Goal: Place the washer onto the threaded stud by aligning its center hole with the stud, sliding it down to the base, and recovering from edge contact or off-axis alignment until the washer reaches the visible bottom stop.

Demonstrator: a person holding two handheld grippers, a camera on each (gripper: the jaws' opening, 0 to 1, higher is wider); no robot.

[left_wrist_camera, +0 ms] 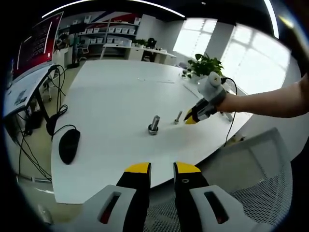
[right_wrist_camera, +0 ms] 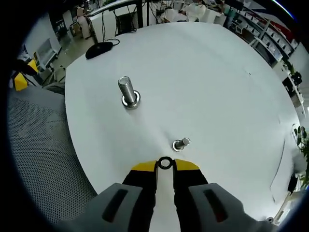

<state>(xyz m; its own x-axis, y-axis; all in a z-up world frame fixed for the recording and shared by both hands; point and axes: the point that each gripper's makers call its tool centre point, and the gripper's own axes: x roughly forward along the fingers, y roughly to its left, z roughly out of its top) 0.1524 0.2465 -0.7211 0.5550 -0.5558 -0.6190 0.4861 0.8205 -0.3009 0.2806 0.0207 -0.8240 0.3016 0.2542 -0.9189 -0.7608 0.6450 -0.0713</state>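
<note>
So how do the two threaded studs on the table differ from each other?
The large stud is taller and thicker than the small stud. The large stud stands on a wide, round base; the small stud shows no such flange. The small stud lies nearer the right gripper, which holds the washer; the large stud stands farther off. Both are silvery metal on the white table.

Shiny metal stud (right_wrist_camera: 129, 93), matt white table (right_wrist_camera: 212, 72)
</note>
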